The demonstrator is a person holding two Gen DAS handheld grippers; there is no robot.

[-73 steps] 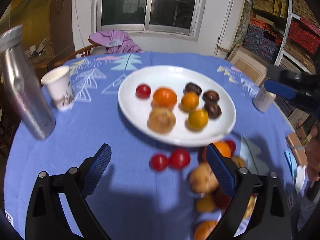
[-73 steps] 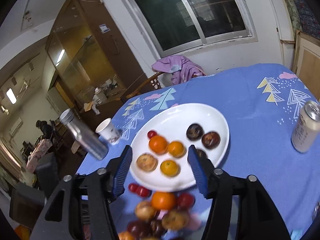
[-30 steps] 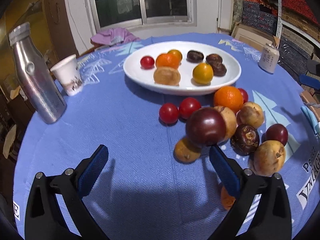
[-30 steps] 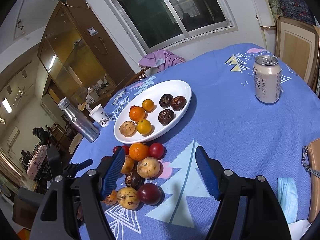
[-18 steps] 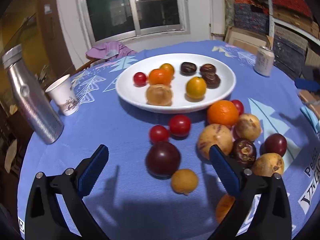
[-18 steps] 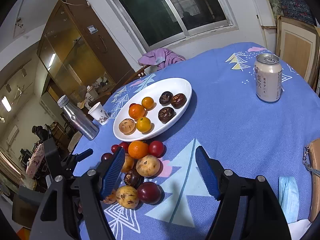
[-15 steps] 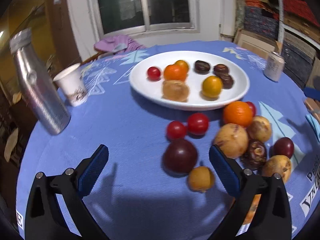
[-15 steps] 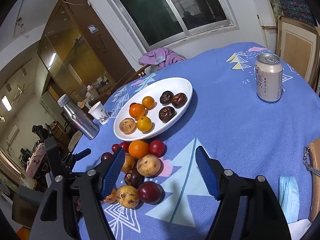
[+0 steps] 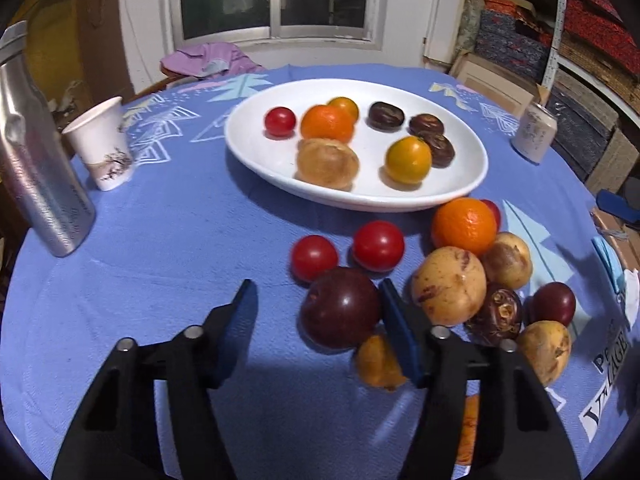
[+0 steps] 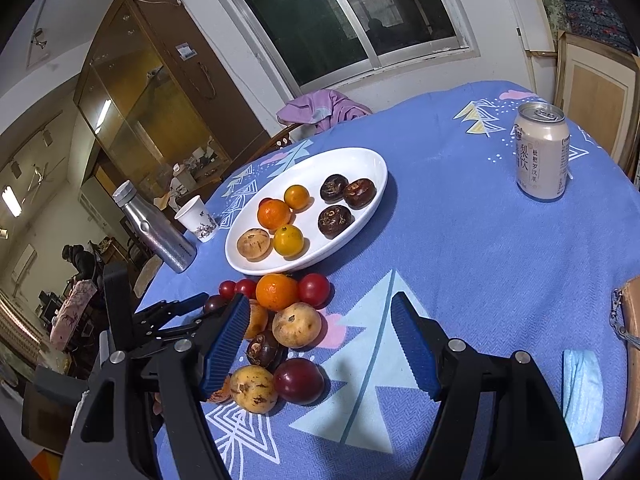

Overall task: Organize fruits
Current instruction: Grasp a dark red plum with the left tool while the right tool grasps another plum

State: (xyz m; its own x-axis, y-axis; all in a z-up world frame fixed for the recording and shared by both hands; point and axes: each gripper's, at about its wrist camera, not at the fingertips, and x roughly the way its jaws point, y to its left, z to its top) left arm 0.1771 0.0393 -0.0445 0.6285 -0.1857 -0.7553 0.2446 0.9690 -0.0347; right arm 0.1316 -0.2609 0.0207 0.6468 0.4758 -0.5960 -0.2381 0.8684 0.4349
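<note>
Resting on the blue cloth of the table [image 9: 168, 240], the dark plum [image 9: 341, 313] is seen just short of the white plate [image 9: 476, 168], with two red tomatoes [image 9: 378, 245] between it and the plate rim. The plum is bracketed by the left hand-held gripper [image 9: 316, 320]: its right finger lies against or just beside the fruit's right flank, while the left finger stands clear of it, so the jaws are apart and nothing is clamped. Compared with half a second ago, the jaws have been narrowed markedly and the plum has been brought inside their span; a second ago it appeared closer to the camera and higher. A closing grasp is judged to be under way, and the plum is taken as the next fruit for the plate.

Beside the plum, the loose pile is found: a small tan fruit [image 9: 376, 364] touching its lower edge, a larger pale fruit [image 9: 449, 286], and an orange [image 9: 464, 226] next to the plate. Eight fruits already lie on the plate, so the sorting is judged partly done.

The right hand-held gripper [image 10: 316, 344] is held wide apart and empty above the same pile, hardly moved. Further out, a metal bottle [image 9: 36, 160], paper cup [image 9: 100, 148] and drink can [image 10: 542, 152] stand untouched.
</note>
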